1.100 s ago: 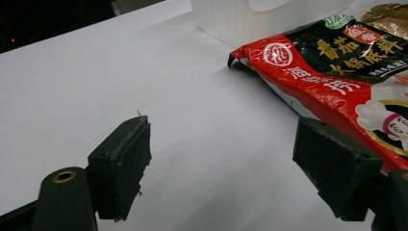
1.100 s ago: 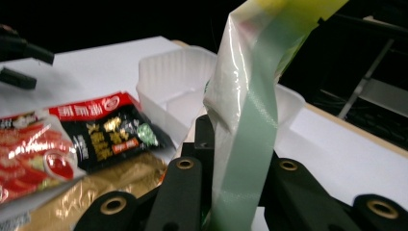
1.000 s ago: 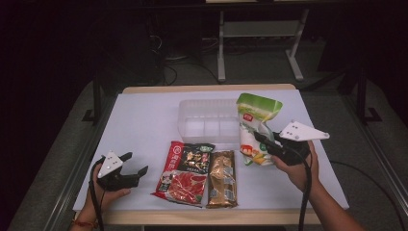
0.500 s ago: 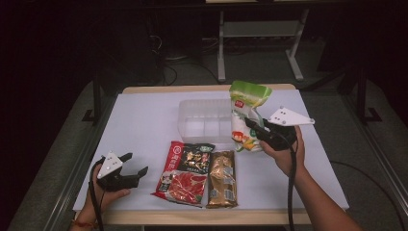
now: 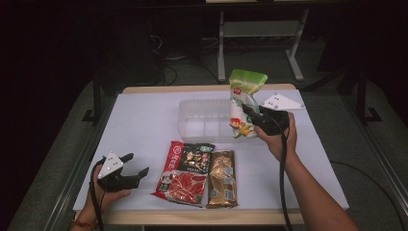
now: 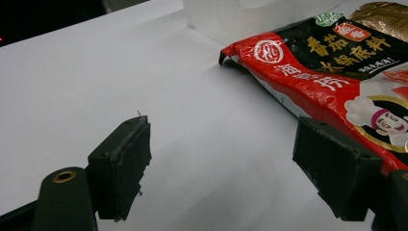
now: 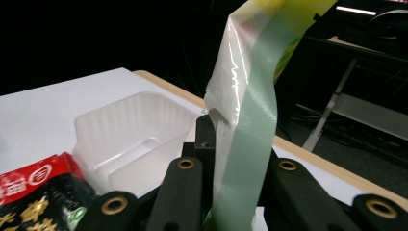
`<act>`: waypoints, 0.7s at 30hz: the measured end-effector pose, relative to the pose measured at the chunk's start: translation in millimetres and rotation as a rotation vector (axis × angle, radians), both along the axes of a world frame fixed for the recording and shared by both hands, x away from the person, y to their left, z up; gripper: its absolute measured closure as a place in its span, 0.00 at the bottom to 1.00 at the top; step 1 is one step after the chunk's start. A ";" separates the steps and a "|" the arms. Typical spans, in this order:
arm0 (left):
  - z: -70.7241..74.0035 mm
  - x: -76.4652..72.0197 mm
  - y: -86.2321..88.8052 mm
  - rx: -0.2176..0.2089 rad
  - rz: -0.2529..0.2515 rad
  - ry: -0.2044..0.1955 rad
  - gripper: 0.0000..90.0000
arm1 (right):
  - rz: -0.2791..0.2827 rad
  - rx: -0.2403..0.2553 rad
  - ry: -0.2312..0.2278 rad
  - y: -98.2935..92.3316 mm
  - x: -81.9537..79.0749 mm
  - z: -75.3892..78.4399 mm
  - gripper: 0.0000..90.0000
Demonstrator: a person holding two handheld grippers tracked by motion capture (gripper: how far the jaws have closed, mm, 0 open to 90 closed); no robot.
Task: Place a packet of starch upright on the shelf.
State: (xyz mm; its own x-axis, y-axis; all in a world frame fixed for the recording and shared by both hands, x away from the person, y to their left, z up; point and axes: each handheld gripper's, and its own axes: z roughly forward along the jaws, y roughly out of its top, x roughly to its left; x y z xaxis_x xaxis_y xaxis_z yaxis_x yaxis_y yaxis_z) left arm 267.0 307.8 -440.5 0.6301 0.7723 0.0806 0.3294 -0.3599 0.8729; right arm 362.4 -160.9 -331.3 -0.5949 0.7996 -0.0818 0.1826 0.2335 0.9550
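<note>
My right gripper (image 5: 248,111) is shut on a green and white snack bag (image 5: 243,98), held upright in the air at the right end of a clear plastic tub (image 5: 204,120). In the right gripper view the bag (image 7: 245,120) stands pinched between the jaws, with the tub (image 7: 130,139) to the left beyond. My left gripper (image 5: 134,166) rests open near the table's front left, nothing between its jaws; its pads (image 6: 127,163) hover over bare white table. A red and black sauce packet (image 5: 185,173) and a gold packet (image 5: 222,178) lie flat near the front.
The white table (image 5: 144,125) has a wooden edge at the back. Dark floor and a metal stand's legs (image 5: 260,43) lie beyond it. The red packet (image 6: 337,82) lies just right of my left gripper's jaws.
My right hand has carried the green bag left and toward the back, from the table's right side to the tub's right end. The left hand has stayed put.
</note>
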 end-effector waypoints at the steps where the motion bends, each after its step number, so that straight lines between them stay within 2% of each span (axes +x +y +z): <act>1: 0.0 0.1 0.0 0.003 -0.002 0.001 0.23 | 0.000 0.000 0.000 0.0 0.0 0.0 0.89; 10: -1.2 0.5 -0.4 -0.004 -0.013 0.006 0.23 | -0.018 -0.020 0.004 20.9 25.7 -5.4 0.90; 21: -0.9 0.0 -1.8 -0.015 -0.030 0.008 0.23 | -0.054 -0.043 -0.004 36.7 47.4 -10.6 0.90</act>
State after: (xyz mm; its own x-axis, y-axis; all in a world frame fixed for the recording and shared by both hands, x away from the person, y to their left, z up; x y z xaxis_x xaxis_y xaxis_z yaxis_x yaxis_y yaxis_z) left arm 267.0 305.9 -441.4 0.6538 0.7540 0.0635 0.3258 -0.3563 0.8757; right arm 409.8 -124.3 -341.9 -0.5505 0.8262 -0.1197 0.1919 0.2647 0.9450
